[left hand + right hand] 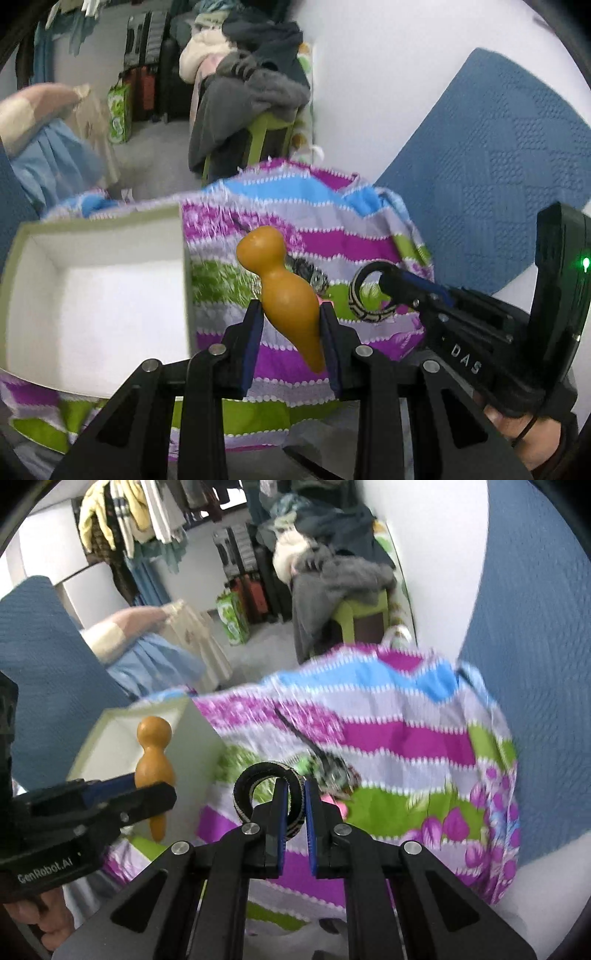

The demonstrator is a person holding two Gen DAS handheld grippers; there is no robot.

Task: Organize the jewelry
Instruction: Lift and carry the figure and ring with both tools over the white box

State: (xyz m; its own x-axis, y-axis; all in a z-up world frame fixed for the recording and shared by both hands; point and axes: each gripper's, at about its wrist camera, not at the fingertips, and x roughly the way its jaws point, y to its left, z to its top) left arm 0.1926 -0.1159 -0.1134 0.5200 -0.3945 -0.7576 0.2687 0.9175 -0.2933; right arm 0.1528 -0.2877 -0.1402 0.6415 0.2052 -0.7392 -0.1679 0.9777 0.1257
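My left gripper [291,310] is shut on an orange gourd-shaped pendant [280,284], held above the striped cloth [295,229] just right of an open white box [99,295]. The pendant [153,760] and the left gripper [122,794] also show in the right wrist view, in front of the box [192,734]. My right gripper [293,801] is shut on a black and beige woven bangle [258,779], held above the cloth [388,738]. The bangle [360,295] and the right gripper [399,284] show at the right of the left wrist view.
A dark tangled piece of jewelry [328,764] lies on the cloth beyond the bangle, and shows in the left wrist view [314,275]. Blue textured pillows [491,166] flank the cloth. A green stool piled with clothes [258,110] stands behind.
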